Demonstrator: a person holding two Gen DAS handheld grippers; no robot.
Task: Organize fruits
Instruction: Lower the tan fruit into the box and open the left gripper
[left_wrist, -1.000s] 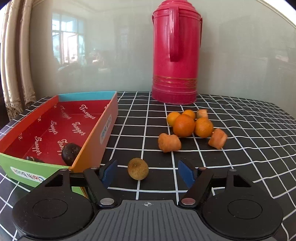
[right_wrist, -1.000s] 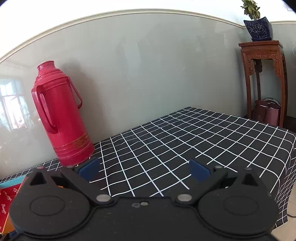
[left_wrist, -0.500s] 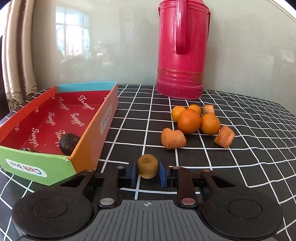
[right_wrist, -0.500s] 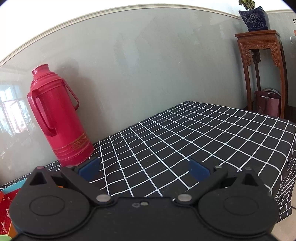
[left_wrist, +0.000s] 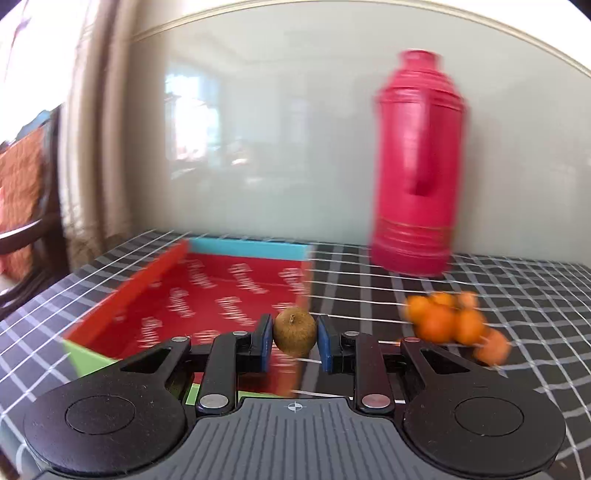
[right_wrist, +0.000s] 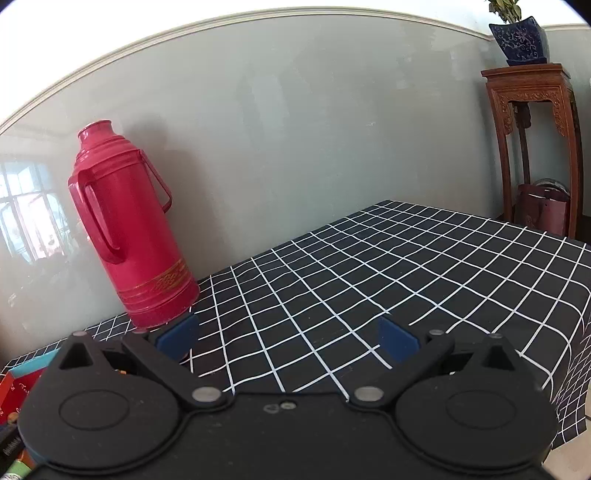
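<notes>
A lived-in home, a dining or sitting room by the look of it.

Red thermos flask (right_wrist: 129, 240) standing on a black checked tablecloth (right_wrist: 388, 266) against a glossy pale wall panel (right_wrist: 295, 129); carved wooden stand (right_wrist: 532, 140) in the corner carrying a blue potted plant (right_wrist: 519, 37), a curtain (left_wrist: 99, 147) hanging at the left, and a chair with an orange cushion (left_wrist: 22, 192) beside it.

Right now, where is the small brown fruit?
In the left wrist view, the brown fruit is held between the left claw pads, in front of the red box's right wall.
</notes>
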